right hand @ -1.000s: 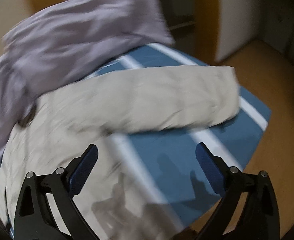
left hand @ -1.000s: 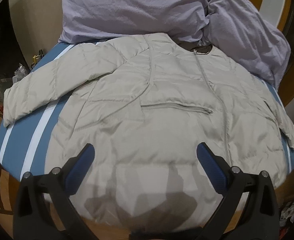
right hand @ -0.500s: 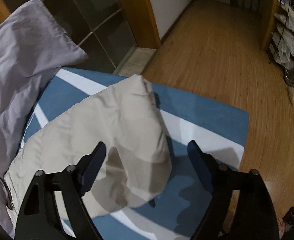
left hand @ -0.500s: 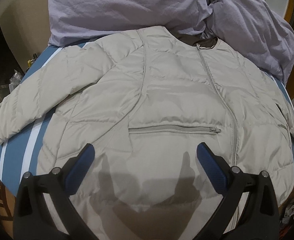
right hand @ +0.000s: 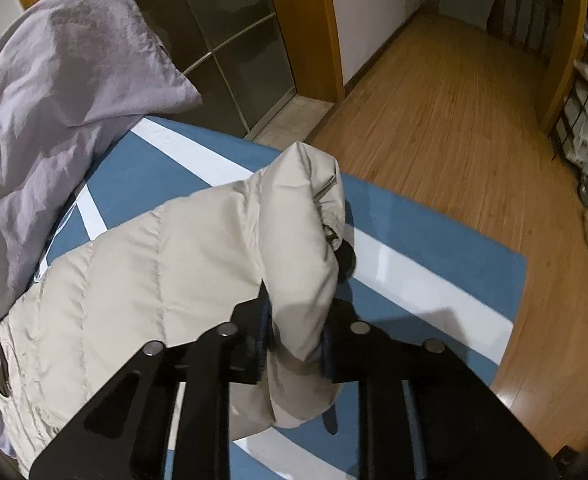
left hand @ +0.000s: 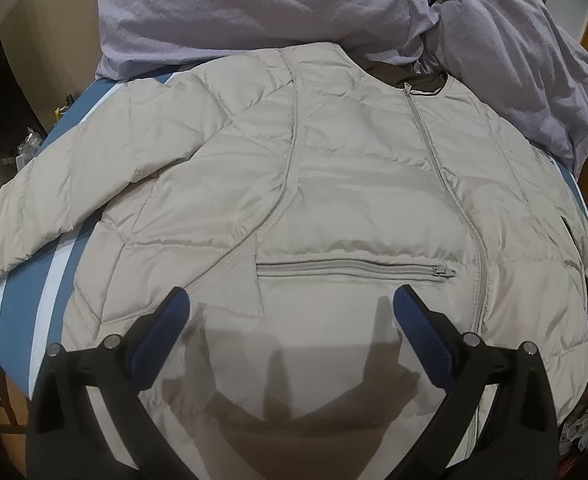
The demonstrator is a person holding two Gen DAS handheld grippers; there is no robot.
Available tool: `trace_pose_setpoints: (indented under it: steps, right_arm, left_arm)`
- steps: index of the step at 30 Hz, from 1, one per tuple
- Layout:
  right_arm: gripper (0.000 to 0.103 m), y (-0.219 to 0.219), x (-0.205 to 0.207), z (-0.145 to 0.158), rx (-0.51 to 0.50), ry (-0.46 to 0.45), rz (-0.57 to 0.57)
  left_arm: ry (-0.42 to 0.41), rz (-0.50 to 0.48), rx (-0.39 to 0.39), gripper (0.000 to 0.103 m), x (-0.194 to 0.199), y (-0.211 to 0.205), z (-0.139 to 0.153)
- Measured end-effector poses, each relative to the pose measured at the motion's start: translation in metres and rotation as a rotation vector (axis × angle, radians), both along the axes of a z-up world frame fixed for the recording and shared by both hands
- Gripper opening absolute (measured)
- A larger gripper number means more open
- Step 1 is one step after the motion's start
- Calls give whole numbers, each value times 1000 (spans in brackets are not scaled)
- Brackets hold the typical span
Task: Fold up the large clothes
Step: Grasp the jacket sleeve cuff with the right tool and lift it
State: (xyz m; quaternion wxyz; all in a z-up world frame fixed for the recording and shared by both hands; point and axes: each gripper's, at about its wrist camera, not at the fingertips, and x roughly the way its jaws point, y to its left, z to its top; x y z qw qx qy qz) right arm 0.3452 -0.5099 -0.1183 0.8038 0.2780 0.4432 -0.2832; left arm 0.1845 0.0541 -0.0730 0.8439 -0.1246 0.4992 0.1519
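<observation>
Beige padded jacket lies spread front-up on a bed covered by a blue sheet with white stripes; its main zip runs from the dark-lined collar at the far edge down towards the camera, and a closed pocket zip crosses the chest; 1 sleeve stretches out to the left side of the left wrist view, its cuff near the bed's edge. Crumpled lilac bedding is piled beyond the collar, touching the jacket's far shoulder.

Left gripper hangs above the lower front of the jacket with its 2 blue-padded fingers spread wide, nothing between them; its shadow falls on the fabric just below the pocket.

Right gripper has just been closing, and in the right wrist view its 2 fingers now pinch the jacket's other sleeve close to the cuff; the puffy fabric bulges out between and beyond the black jaws, and the cuff end folds over past them, raised off the sheet. Beyond the bed's corner a wooden floor stretches towards a doorway and a cluttered rack at the right edge.
</observation>
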Motion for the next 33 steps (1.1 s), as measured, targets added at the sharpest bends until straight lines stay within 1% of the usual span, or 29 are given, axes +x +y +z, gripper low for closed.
trace_pose_setpoints:
  steps: [3, 7, 10, 12, 16, 19, 20, 22, 24, 28, 33]
  right_arm:
    - [17, 10, 11, 15, -47, -4, 16]
    - [16, 35, 31, 39, -78, -52, 87]
    - [16, 71, 51, 60, -56, -110, 198]
    - [16, 97, 65, 68, -49, -124, 267]
    - [16, 171, 97, 77, -17, -143, 456]
    - [16, 226, 116, 74, 25, -142, 593]
    - [16, 242, 120, 72, 34, -137, 622]
    - [16, 280, 126, 64, 40, -107, 686]
    - [16, 304, 130, 55, 56, -84, 729]
    - [16, 358, 132, 41, 145, -49, 825]
    - [16, 418, 125, 36, 201, -32, 941]
  left_arm:
    - [-5, 9, -3, 101, -1, 2, 1]
    - [-14, 25, -6, 101, -7, 8, 3]
    - [-25, 49, -12, 101, -12, 14, 5]
    - [-30, 69, -18, 101, -17, 19, 6]
    - [-37, 105, -25, 101, -26, 26, 6]
    - [-41, 137, -26, 101, -35, 33, 7]
    - [-42, 144, -26, 101, -37, 34, 7]
    - [-44, 162, -25, 101, -43, 38, 8]
    - [-47, 185, -25, 101, -50, 44, 8]
    - [-50, 230, -21, 101, -62, 56, 9]
    - [-55, 279, -18, 101, -75, 66, 11]
